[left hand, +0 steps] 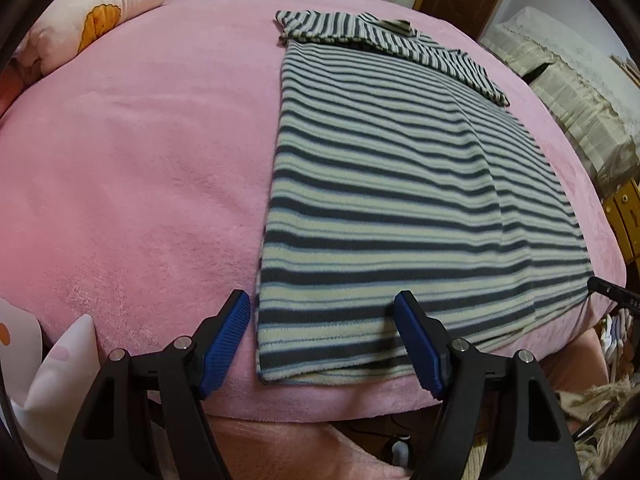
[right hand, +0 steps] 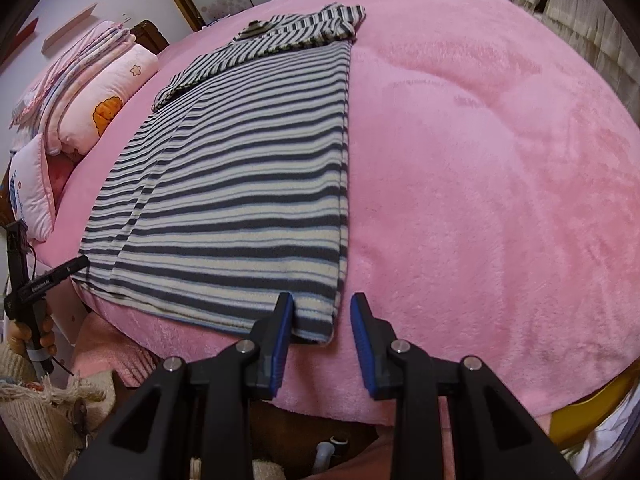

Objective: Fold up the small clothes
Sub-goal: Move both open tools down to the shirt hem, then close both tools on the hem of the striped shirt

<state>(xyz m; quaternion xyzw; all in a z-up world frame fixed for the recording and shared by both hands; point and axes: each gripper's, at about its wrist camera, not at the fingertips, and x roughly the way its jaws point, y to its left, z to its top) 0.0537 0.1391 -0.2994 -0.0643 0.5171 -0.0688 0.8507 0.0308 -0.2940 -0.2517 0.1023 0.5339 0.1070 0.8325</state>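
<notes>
A dark-and-cream striped fleece top [left hand: 400, 168] lies flat on the pink bed cover [left hand: 140, 168]. Its hem is toward me and its sleeves are folded across the far end. My left gripper [left hand: 322, 298] stands open over the hem's near left corner: one blue pad [left hand: 228, 340] is off the cloth and the other rests above the hem. In the right wrist view the top [right hand: 240, 168] reaches to my right gripper [right hand: 322, 300]. That gripper is open and straddles the hem's near right corner. Its pads do not press the cloth.
Pink pillows [left hand: 100, 12] and stacked bedding [right hand: 92, 80] lie at the bed's head. A cream-covered piece of furniture [left hand: 580, 92] stands beyond the bed's far side. The bed's front edge [right hand: 240, 360] runs just under both grippers. A hand [right hand: 40, 336] grips the left tool's handle.
</notes>
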